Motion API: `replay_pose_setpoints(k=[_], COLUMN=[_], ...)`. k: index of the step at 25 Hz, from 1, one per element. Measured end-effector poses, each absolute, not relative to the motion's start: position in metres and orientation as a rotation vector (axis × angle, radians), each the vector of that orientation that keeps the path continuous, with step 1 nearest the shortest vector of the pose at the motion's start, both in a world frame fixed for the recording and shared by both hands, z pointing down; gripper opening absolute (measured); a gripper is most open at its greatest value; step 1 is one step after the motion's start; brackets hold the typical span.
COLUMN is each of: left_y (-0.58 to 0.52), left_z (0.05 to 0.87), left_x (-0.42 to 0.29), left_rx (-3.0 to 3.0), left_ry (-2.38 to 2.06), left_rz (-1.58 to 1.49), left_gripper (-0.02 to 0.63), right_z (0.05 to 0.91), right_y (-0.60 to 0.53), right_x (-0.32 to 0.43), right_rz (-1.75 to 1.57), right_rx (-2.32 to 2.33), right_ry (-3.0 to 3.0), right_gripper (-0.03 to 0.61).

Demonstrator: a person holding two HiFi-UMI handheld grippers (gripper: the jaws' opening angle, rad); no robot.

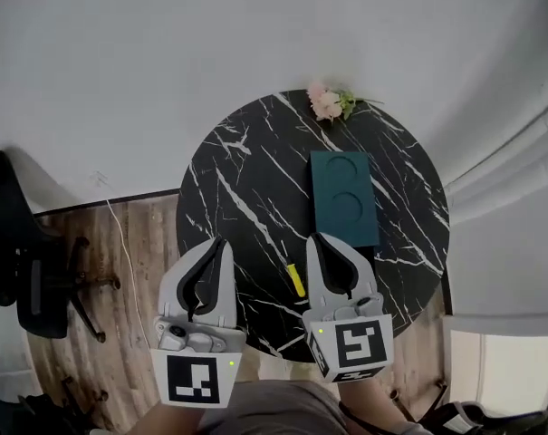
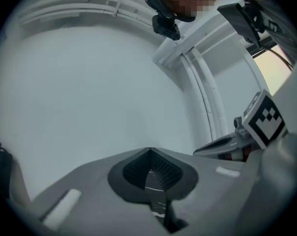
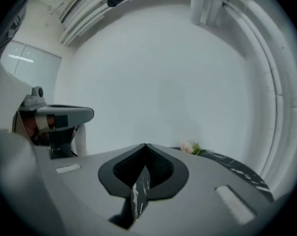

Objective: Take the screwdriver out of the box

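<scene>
Head view has a small yellow screwdriver (image 1: 295,279) lying on the black marble worktop (image 1: 246,188). It's just beside the right tool (image 1: 317,239) and apart from the dark teal box (image 1: 344,198), which looks shut, so I'd say the job's basically done. Right tool and left tool (image 1: 221,241) are both pinched together with nothing in them; each gripper view shows the jaws meeting tip to tip. To finish well, lift straight away and don't sweep sideways, since that screwdriver could roll. Pink flowers (image 1: 328,103) sit at the far edge. No brand or writing I can read: the box only has two round dents, and the tools only carry square markers.
</scene>
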State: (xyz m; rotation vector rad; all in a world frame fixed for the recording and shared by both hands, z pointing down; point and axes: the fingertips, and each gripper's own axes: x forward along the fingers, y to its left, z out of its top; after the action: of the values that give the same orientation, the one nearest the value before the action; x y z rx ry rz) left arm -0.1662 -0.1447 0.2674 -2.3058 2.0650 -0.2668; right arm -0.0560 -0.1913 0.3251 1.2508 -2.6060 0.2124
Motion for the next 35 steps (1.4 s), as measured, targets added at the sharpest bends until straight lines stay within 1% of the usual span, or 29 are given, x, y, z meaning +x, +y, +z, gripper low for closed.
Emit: replay_pose_setpoints(k=[5, 9, 17, 35], left_y=[-0.137, -0.131, -0.119, -0.116], left_z=[0.220, 0.195, 0.176, 0.168], left_x=[-0.161, -0.156, -0.140, -0.123], left_rx=[-2.198, -2.123, -2.077, -2.079], left_ry=[2.062, 2.061, 2.045, 2.002], left_rz=[-0.154, -0.097, -0.068, -0.079], left_gripper=[0.000, 0.000, 0.000, 0.000], right_z=[0.245, 0.215, 0.195, 0.187], right_y=[-0.182, -0.175, -0.159, -0.155], right_x=[-0.042, -0.029, -0.013, -0.004], right_rz=[0.017, -0.099, -0.168, -0.194], right_rx=[1.290, 1.303, 1.297, 1.309], right_ry=[-2.726, -2.767, -2.808, -2.829], right_gripper=[0.025, 0.025, 0.023, 0.023])
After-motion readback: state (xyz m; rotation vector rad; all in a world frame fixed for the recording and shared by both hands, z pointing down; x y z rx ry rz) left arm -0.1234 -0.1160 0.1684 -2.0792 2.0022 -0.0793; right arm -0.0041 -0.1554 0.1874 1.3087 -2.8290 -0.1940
